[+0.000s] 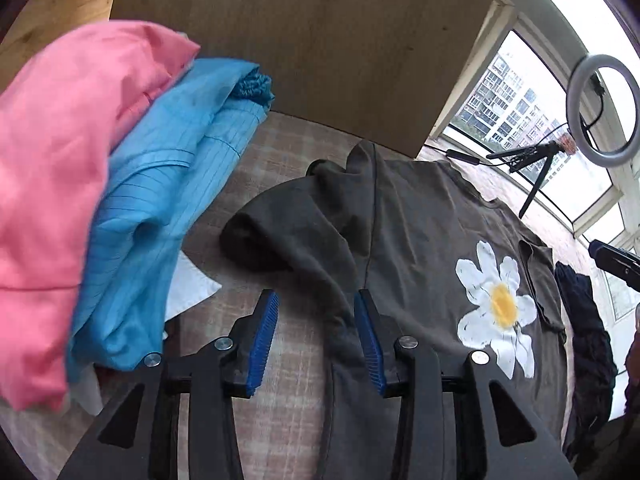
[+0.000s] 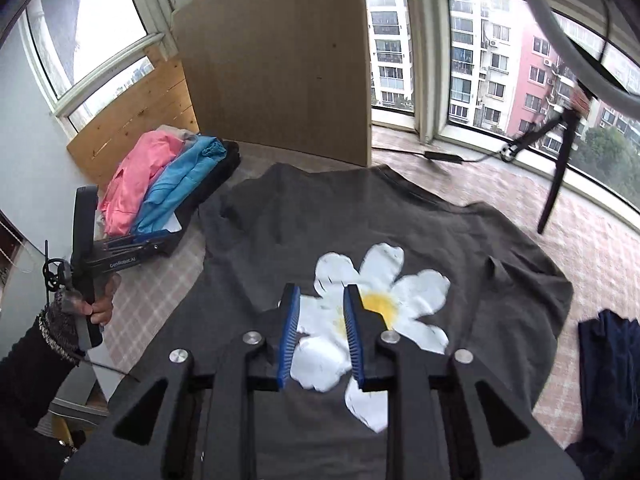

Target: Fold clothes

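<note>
A dark grey T-shirt (image 1: 420,216) with a white daisy print (image 1: 498,308) lies on the checked table cover; its left sleeve (image 1: 288,224) is folded in over the body. It also shows in the right wrist view (image 2: 360,216) with the daisy (image 2: 380,304) facing up. My left gripper (image 1: 316,300) is open and empty, over the shirt's left edge. My right gripper (image 2: 320,292) is open and empty, above the daisy. The left gripper (image 2: 120,252) shows in the right wrist view, held in a hand at the left.
A pile of pink (image 1: 60,168) and blue (image 1: 168,184) clothes lies at the left, also in the right wrist view (image 2: 168,176). A wooden board (image 1: 304,32) stands behind the shirt. A ring light on a tripod (image 1: 600,112) stands at the right. A dark navy garment (image 2: 612,368) lies at the right.
</note>
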### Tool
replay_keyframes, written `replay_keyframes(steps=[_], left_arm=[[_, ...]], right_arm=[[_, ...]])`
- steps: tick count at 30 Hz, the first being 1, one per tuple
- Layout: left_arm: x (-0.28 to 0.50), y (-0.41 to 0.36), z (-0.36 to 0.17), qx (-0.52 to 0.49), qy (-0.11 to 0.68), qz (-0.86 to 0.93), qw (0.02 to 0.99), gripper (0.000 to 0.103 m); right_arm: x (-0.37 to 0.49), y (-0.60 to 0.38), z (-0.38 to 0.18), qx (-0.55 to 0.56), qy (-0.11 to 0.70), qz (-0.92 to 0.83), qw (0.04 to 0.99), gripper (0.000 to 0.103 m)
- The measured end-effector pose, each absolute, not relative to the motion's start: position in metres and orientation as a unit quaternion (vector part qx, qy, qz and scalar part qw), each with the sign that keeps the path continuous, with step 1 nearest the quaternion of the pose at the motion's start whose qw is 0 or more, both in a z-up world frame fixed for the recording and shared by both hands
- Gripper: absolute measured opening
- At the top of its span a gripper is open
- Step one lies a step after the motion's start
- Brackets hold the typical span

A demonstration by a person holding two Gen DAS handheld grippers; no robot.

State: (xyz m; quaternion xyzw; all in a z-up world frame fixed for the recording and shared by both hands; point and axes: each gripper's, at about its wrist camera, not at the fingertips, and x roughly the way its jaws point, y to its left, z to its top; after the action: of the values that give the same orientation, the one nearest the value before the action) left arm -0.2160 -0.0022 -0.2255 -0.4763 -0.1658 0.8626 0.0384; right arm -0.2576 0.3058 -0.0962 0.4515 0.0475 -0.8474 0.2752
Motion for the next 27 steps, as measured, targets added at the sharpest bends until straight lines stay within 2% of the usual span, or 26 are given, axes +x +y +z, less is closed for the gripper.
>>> replay_keyframes(steps=[6,8,10,12,14,16,17,18,19,20,21,23,26,27], left_arm=[[-0.241,-0.014,-0.248,-0.483,-0.227,0.845,0.017,0.040],[-0.246,-0.025,-0.256,-0.478,-0.268,0.836,0.017,0.041],[-0.250,-0.033,-0.262,-0.473,-0.296,0.830,0.011,0.041],[-0.257,-0.033,-0.268,-0.471,-0.301,0.829,0.008,0.041],[-0.263,-0.031,-0.270,-0.462,-0.301,0.834,0.007,0.041],[-0.266,-0.031,-0.270,-0.451,-0.307,0.838,0.011,0.037],[-0.267,-0.031,-0.270,-0.445,-0.310,0.840,0.014,0.023],[-0.266,-0.031,-0.268,-0.439,-0.305,0.845,0.012,0.003],[-0.266,-0.031,-0.266,-0.432,-0.301,0.850,0.011,0.003],[-0.265,-0.031,-0.264,-0.426,-0.298,0.854,0.011,0.004],[-0.264,-0.031,-0.260,-0.419,-0.298,0.857,0.017,0.003],[-0.258,-0.024,-0.248,-0.404,-0.284,0.869,0.031,0.003],[-0.235,0.019,-0.216,-0.368,-0.183,0.902,0.135,0.005],[-0.221,0.041,-0.210,-0.370,-0.115,0.906,0.169,0.010]], right_arm=[[-0.359,0.202,-0.121,0.493,0.038,-0.821,0.285,0.029],[-0.390,0.167,-0.133,0.504,0.062,-0.811,0.290,0.029],[-0.414,0.133,-0.147,0.513,0.089,-0.798,0.304,0.034],[-0.434,0.103,-0.164,0.524,0.112,-0.781,0.321,0.038],[-0.446,0.084,-0.184,0.544,0.142,-0.760,0.326,0.039],[-0.452,0.070,-0.203,0.562,0.171,-0.738,0.332,0.039],[-0.452,0.068,-0.211,0.568,0.185,-0.728,0.336,0.039],[-0.452,0.065,-0.220,0.575,0.199,-0.717,0.340,0.039],[-0.448,0.065,-0.223,0.574,0.211,-0.710,0.348,0.035],[-0.444,0.066,-0.224,0.571,0.222,-0.705,0.357,0.026],[-0.439,0.069,-0.222,0.562,0.235,-0.704,0.365,0.004],[-0.430,0.080,-0.211,0.536,0.252,-0.717,0.368,0.004],[-0.428,0.127,-0.183,0.492,0.224,-0.779,0.317,0.006],[-0.428,0.151,-0.175,0.482,0.204,-0.802,0.288,0.020]])
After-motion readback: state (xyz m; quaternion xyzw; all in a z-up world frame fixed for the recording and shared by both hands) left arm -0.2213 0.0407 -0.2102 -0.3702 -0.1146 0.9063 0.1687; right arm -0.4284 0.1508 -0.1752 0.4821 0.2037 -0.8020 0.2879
